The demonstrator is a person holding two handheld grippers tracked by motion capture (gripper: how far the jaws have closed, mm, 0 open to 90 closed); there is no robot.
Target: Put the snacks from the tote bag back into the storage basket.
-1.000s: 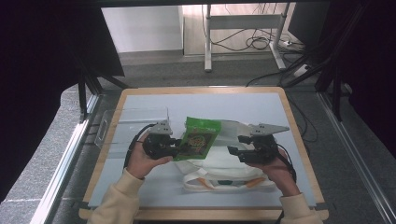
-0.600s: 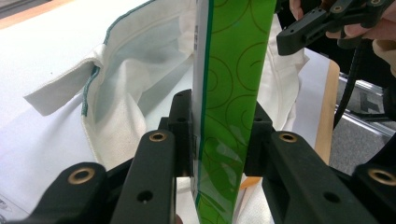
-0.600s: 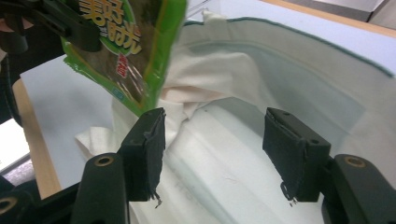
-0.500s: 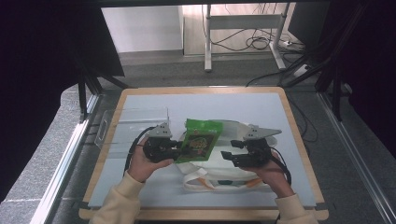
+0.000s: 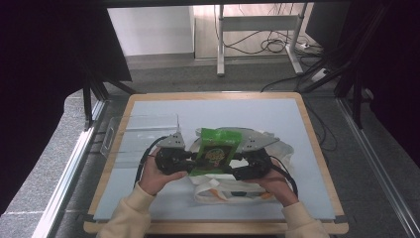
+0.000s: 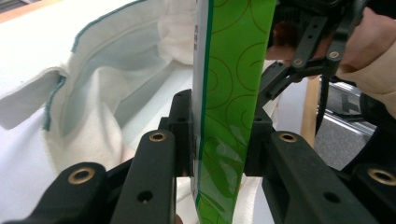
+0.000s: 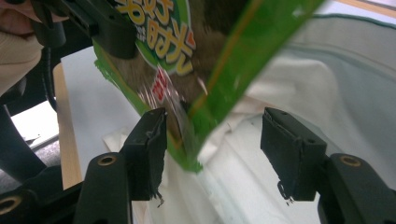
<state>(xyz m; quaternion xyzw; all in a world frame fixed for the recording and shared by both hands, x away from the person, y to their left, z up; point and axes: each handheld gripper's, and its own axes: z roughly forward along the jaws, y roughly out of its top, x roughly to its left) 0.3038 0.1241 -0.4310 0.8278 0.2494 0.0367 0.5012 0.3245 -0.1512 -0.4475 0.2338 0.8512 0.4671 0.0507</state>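
Note:
A green snack bag [image 5: 216, 148] is held upright above a white cloth tote bag [image 5: 223, 191] lying on the table. My left gripper [image 5: 194, 161] is shut on the snack bag's left edge; in the left gripper view both pads [image 6: 184, 135] press on the green foil [image 6: 233, 70]. My right gripper [image 5: 236, 166] is at the bag's right side. In the right gripper view its jaws [image 7: 215, 149] stand open around the bag's lower corner [image 7: 187, 154], which lies close to one pad [image 7: 152, 140]. Those jaws have just been closing slightly. The tote's opening [image 7: 327, 84] lies beyond.
The pale mat [image 5: 277, 119] sits in a wooden frame [image 5: 313, 144]. A clear plastic sheet [image 5: 143, 129] lies at the table's left. Black stands and cables surround the table, with a grey floor beyond.
My right gripper has moved left and slightly down, up to the snack bag's right edge. The left gripper and the bag have stayed put.

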